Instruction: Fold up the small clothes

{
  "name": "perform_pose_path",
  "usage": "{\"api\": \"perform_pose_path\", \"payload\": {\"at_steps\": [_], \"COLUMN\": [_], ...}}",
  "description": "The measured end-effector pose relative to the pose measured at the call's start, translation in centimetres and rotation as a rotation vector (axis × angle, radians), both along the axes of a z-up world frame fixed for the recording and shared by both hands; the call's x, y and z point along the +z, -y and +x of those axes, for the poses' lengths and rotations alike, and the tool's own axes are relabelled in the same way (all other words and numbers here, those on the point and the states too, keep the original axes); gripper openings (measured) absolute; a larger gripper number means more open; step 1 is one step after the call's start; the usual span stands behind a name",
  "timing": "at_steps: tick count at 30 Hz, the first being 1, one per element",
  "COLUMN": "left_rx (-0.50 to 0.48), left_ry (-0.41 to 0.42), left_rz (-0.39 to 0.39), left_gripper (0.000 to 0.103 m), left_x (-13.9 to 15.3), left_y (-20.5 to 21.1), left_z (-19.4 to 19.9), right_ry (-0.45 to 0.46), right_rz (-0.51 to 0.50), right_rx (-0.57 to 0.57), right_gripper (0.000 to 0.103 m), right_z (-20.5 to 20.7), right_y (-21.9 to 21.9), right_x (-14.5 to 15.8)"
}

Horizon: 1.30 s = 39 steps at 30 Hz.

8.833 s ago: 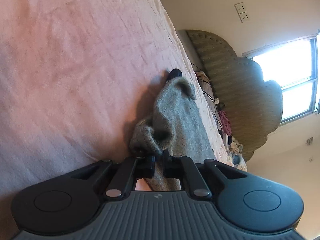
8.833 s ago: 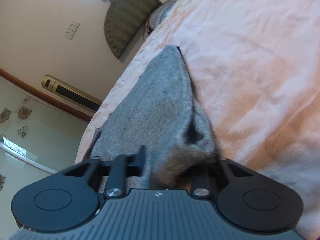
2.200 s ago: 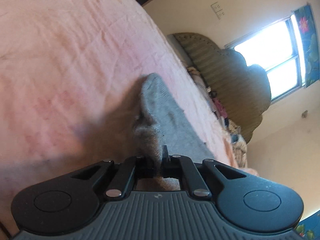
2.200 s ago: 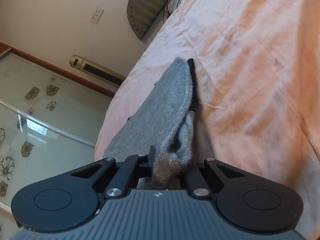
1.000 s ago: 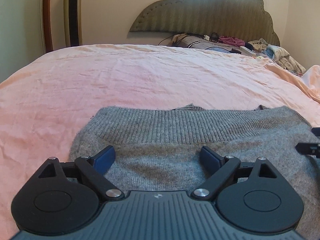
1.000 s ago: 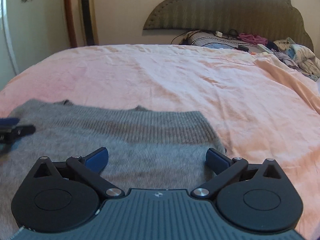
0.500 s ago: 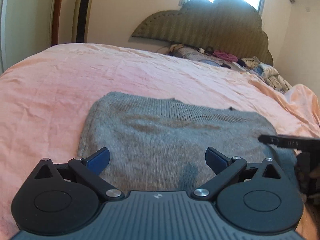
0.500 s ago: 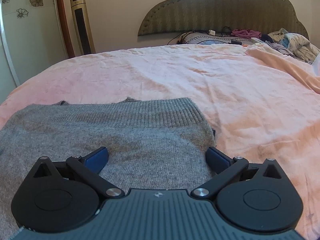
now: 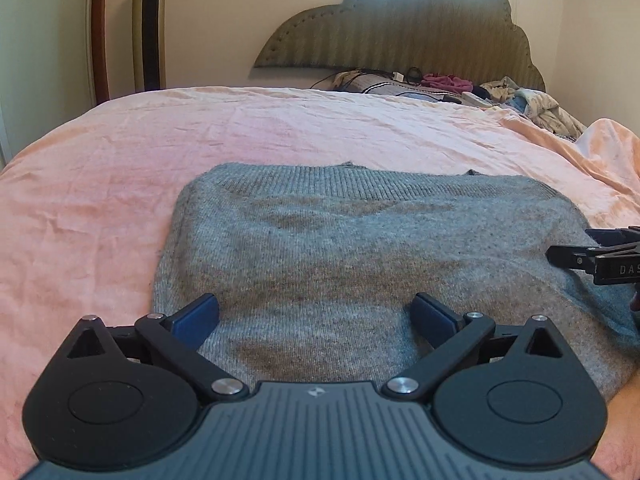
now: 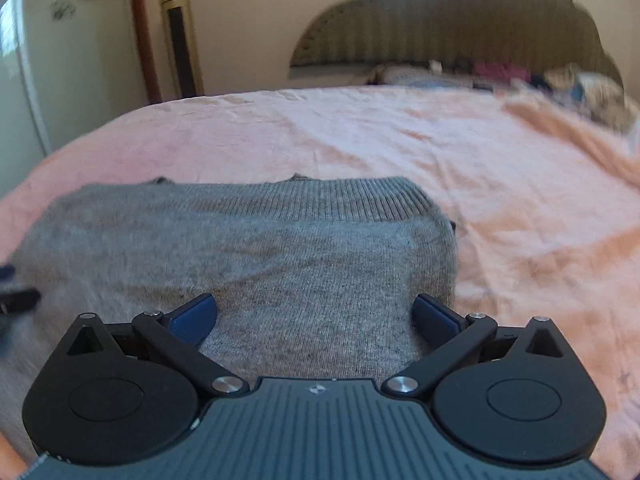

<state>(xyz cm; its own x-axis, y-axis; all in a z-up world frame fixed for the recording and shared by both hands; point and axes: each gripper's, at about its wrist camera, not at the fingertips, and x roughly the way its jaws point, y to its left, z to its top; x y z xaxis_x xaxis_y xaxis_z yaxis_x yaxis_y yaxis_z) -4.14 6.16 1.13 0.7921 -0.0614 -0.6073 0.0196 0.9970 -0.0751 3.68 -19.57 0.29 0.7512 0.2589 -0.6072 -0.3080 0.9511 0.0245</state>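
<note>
A grey knitted garment (image 9: 360, 248) lies folded flat on the pink bedspread (image 9: 120, 168), ribbed hem toward the headboard. My left gripper (image 9: 316, 312) hovers open over its near left part, blue pads wide apart, nothing between them. The right gripper's tip (image 9: 592, 256) shows at the right edge of the left wrist view. In the right wrist view the same garment (image 10: 248, 248) fills the lower left, and my right gripper (image 10: 316, 312) stands open above its near right corner, holding nothing.
A padded headboard (image 9: 400, 28) with a heap of clothes and cables (image 9: 460, 88) lies at the far end. A tall gold tower unit (image 9: 149, 24) stands by the left wall. Rumpled pink bedding (image 9: 608, 148) rises at the far right.
Both grippers, shut on the lifted garment seconds ago, have let go and stand open. Over the last second both views drew back, showing more of the flat garment; the right view is blurred.
</note>
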Motion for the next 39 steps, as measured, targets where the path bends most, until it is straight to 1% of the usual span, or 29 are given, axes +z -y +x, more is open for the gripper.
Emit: {"api": "perform_pose_path", "payload": {"at_steps": [3,7,15,16,18,19,20,22,24,25,28,31,33,34,36,37,38,39], "left_rx": [0.005,0.010,0.019,0.032,0.116,0.163,0.202,0.289,0.371,0.391,0.414,0.376,0.374,0.385,0.433,0.469,0.512,0.542], "left_ry": [0.003,0.005,0.007,0.009,0.013,0.012,0.027,0.064,0.042,0.025,0.024,0.003,0.003,0.006,-0.014,-0.042,-0.066,-0.072], "left_rz": [0.000,0.004,0.010,0.014,0.028,0.003,-0.044,-0.189,-0.347,-0.418,-0.552,-0.726,-0.805,-0.827,-0.874,-0.899,-0.921,-0.945], "left_gripper": [0.103,0.103,0.103,0.103,0.103,0.103,0.103,0.103,0.103,0.103,0.103,0.103,0.102,0.098,0.073,0.045,0.025,0.021], "left_x": [0.0,0.1,0.0,0.1,0.6,0.9,1.1,1.6,1.3,1.1,1.0,0.3,-0.3,-0.5,-1.1,-1.7,-2.2,-2.7], "left_y": [0.0,0.0,0.2,0.3,0.4,0.0,-0.7,-2.6,-4.6,-5.5,-6.7,-7.1,-6.8,-6.7,-7.0,-7.4,-7.7,-8.0], "left_z": [-0.2,-0.3,-0.2,-0.3,-1.3,-2.2,-3.4,-6.5,-9.2,-10.3,-12.5,-11.7,-10.7,-10.2,-8.9,-8.3,-7.8,-7.5], "right_ry": [-0.009,-0.005,-0.003,-0.002,-0.002,-0.001,-0.001,0.000,0.000,0.000,0.000,0.000,0.000,0.000,0.000,0.001,0.001,0.001], "right_rz": [0.040,0.041,0.074,0.079,0.089,0.094,0.099,0.110,0.115,0.116,0.119,0.125,0.129,0.132,0.139,0.143,0.146,0.150], "right_rx": [-0.008,-0.009,-0.010,-0.011,-0.011,-0.011,-0.012,-0.012,-0.012,-0.012,-0.012,-0.011,-0.011,-0.011,-0.011,-0.012,-0.012,-0.012], "right_gripper": [0.103,0.103,0.103,0.103,0.103,0.103,0.103,0.103,0.103,0.103,0.103,0.103,0.103,0.103,0.103,0.103,0.103,0.103], "right_z": [0.1,0.0,0.0,0.0,0.0,-0.1,-0.1,-0.2,-0.2,-0.1,-0.1,-0.2,-0.1,-0.1,-0.2,-0.2,-0.2,-0.2], "right_y": [0.6,0.6,0.9,1.0,1.2,1.3,1.3,1.5,1.6,1.5,1.6,1.6,1.7,1.7,1.8,1.8,1.9,1.9], "right_x": [-0.1,0.0,0.4,0.4,0.4,0.4,0.4,0.4,0.4,0.4,0.4,0.4,0.4,0.4,0.4,0.4,0.4,0.4]}}
